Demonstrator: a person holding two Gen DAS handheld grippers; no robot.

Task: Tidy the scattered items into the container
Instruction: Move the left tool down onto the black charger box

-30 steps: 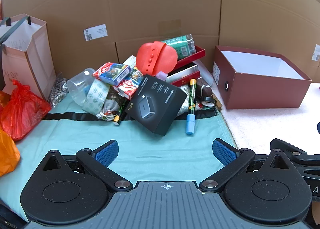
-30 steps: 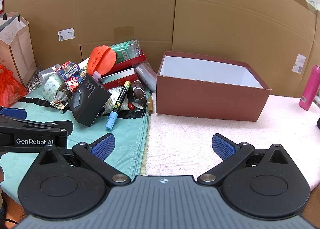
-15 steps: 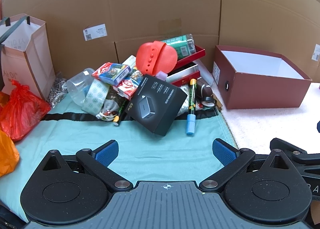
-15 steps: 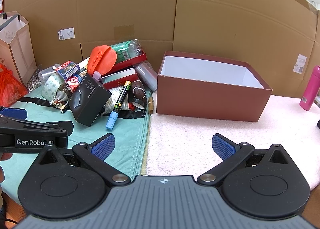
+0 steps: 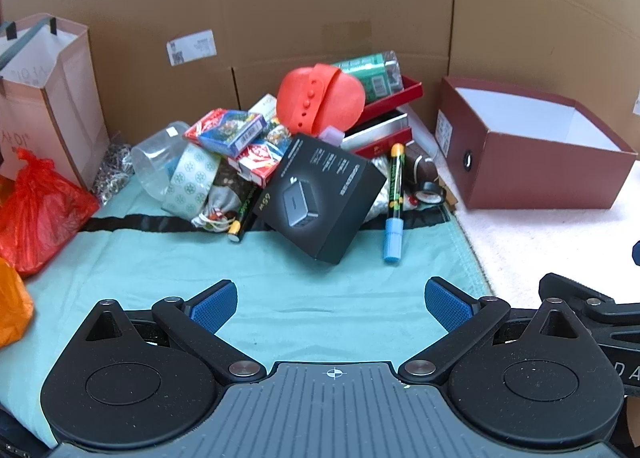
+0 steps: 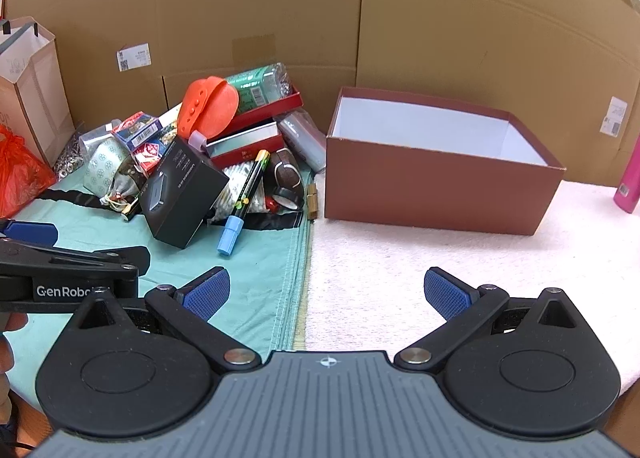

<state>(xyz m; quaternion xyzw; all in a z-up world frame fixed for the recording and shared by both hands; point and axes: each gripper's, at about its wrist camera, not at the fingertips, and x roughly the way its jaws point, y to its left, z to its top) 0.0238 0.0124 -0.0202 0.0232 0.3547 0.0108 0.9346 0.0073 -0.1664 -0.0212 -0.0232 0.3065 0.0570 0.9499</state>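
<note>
A pile of items lies on a teal cloth (image 5: 280,278): a black charger box (image 5: 320,194) (image 6: 182,194), a marker with a blue cap (image 5: 394,210) (image 6: 242,204), a red silicone piece (image 5: 320,100), card packs (image 5: 228,132) and red flat boxes (image 5: 384,126). The open maroon box (image 5: 532,174) (image 6: 436,194) stands empty on the right. My left gripper (image 5: 328,300) is open and empty, short of the pile. My right gripper (image 6: 326,294) is open and empty, in front of the maroon box.
A paper bag (image 5: 44,94) and red plastic bag (image 5: 36,202) stand at the left. Cardboard walls (image 6: 280,10) close the back. A pink bottle (image 6: 630,178) stands at the far right on white towel (image 6: 440,266). The left gripper's side shows in the right wrist view (image 6: 68,270).
Both views have shifted very slightly. The objects have not moved and both grippers stay open.
</note>
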